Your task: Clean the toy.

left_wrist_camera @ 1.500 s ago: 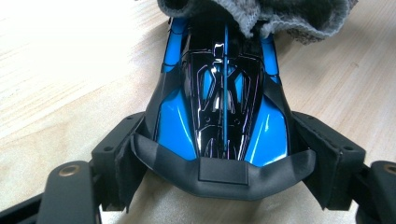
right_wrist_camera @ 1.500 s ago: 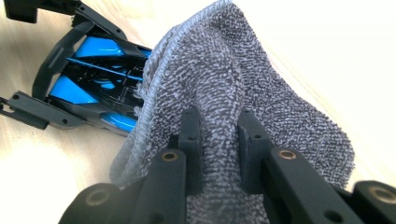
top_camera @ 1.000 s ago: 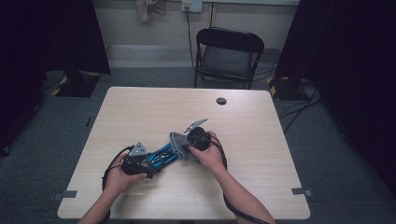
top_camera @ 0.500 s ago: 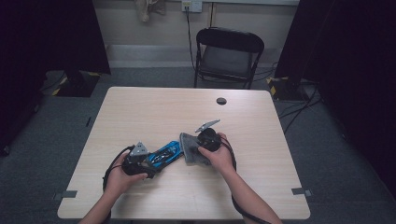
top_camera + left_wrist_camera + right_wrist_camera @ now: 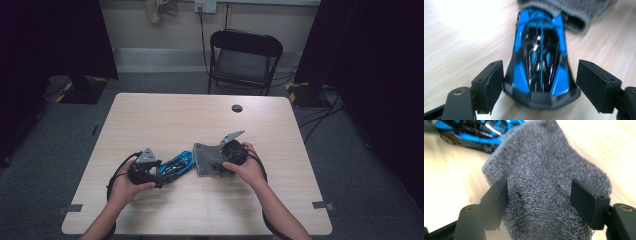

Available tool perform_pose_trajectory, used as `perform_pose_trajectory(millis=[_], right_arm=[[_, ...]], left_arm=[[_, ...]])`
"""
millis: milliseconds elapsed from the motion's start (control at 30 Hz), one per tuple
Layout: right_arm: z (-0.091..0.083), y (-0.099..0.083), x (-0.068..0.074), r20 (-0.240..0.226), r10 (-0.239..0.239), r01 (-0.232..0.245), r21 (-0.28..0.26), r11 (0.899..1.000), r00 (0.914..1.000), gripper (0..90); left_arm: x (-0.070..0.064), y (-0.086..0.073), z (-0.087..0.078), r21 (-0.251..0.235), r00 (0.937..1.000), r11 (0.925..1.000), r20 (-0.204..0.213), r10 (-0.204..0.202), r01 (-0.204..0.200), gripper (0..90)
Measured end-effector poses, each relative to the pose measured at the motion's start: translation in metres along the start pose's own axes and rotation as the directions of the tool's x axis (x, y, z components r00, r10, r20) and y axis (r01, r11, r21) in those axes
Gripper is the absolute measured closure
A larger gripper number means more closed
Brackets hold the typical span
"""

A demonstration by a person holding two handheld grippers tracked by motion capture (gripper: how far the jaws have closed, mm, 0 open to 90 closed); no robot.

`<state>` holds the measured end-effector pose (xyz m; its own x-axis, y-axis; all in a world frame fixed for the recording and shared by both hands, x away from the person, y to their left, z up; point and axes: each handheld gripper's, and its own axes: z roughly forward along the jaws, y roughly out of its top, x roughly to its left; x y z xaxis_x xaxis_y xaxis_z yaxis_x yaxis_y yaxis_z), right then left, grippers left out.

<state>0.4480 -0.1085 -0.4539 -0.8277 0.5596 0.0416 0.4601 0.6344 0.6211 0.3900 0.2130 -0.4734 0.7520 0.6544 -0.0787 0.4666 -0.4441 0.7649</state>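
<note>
A blue and black toy car (image 5: pixel 176 165) lies on the wooden table (image 5: pixel 165 115), left of the middle near the front. My left gripper (image 5: pixel 162 172) is shut on its rear end; in the left gripper view both pads touch the sides of the toy car (image 5: pixel 540 55). A grey fuzzy sock (image 5: pixel 206 159) lies just right of the car's nose. My right gripper (image 5: pixel 215 162) is shut on it, and in the right gripper view the sock (image 5: pixel 544 177) is pinched between the jaws of the right gripper (image 5: pixel 539 200). The sock's open cuff (image 5: pixel 571 10) sits at the car's nose.
A small black round thing (image 5: pixel 237 108) rests near the table's far edge. A black folding chair (image 5: pixel 245 60) stands behind the table. Cables loop from both grippers by the person's hands. Bare tabletop spreads to the left, right and back.
My right gripper has moved to the right with the grey sock, away from the car. The left gripper and the car have stayed put.
</note>
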Motion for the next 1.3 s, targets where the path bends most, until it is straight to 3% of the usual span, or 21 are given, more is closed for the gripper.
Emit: perform_pose_trajectory(millis=[133, 233, 367, 500, 667, 800, 900, 1000, 1167, 1300], right_arm=[[0.005, -0.008, -0.003, 0.005, 0.008, -0.008, 0.011, 1.000, 1.0000, 31.4], [0.009, -0.011, -0.004, 0.008, 0.004, -0.004, 0.022, 1.000, 1.0000, 31.5], [0.014, -0.012, -0.002, 0.009, -0.007, 0.007, 0.032, 0.999, 0.9999, 33.9], [0.017, -0.013, -0.002, 0.006, -0.007, 0.007, 0.046, 0.999, 1.0000, 37.6], [0.017, -0.011, -0.001, -0.015, -0.003, 0.004, 0.063, 0.998, 0.9999, 54.3], [0.016, -0.008, 0.002, -0.003, 0.001, 0.000, 0.081, 0.997, 1.0000, 66.5], [0.013, -0.006, 0.005, 0.001, 0.002, -0.002, 0.087, 0.996, 1.0000, 70.9], [0.007, -0.003, 0.006, -0.034, 0.019, -0.016, 0.067, 0.998, 0.9992, 72.1], [-0.011, 0.004, 0.023, -0.077, -0.051, 0.055, 0.053, 0.997, 0.9958, 72.6], [-0.017, 0.005, 0.043, -0.157, -0.117, 0.130, 0.075, 0.989, 0.9806, 72.7]], left_arm=[[0.004, 0.009, -0.001, -0.011, 0.9999, 0.9998, 0.007, -0.014, 0.014, 22.8], [0.009, 0.011, 0.004, -0.017, 0.9981, 0.9982, 0.023, -0.057, 0.057, 22.8], [0.012, 0.012, 0.017, 0.021, 0.9975, 0.9975, 0.019, -0.068, 0.067, 23.8], [0.012, 0.014, 0.026, 0.029, 0.9961, 0.9960, 0.022, -0.085, 0.085, 24.1], [0.012, 0.013, 0.032, 0.027, 0.9945, 0.9952, 0.044, -0.095, 0.094, 27.1], [0.012, 0.013, 0.032, 0.028, 0.9945, 0.9955, 0.051, -0.092, 0.090, 32.8], [0.011, 0.014, 0.033, 0.027, 0.9949, 0.9957, 0.047, -0.090, 0.088, 32.9], [0.010, 0.015, 0.033, 0.025, 0.9958, 0.9964, 0.042, -0.082, 0.081, 33.3], [0.010, 0.016, 0.033, 0.024, 0.9967, 0.9973, 0.039, -0.071, 0.070, 33.8], [0.010, 0.017, 0.034, 0.023, 0.9969, 0.9975, 0.041, -0.068, 0.067, 34.2]])
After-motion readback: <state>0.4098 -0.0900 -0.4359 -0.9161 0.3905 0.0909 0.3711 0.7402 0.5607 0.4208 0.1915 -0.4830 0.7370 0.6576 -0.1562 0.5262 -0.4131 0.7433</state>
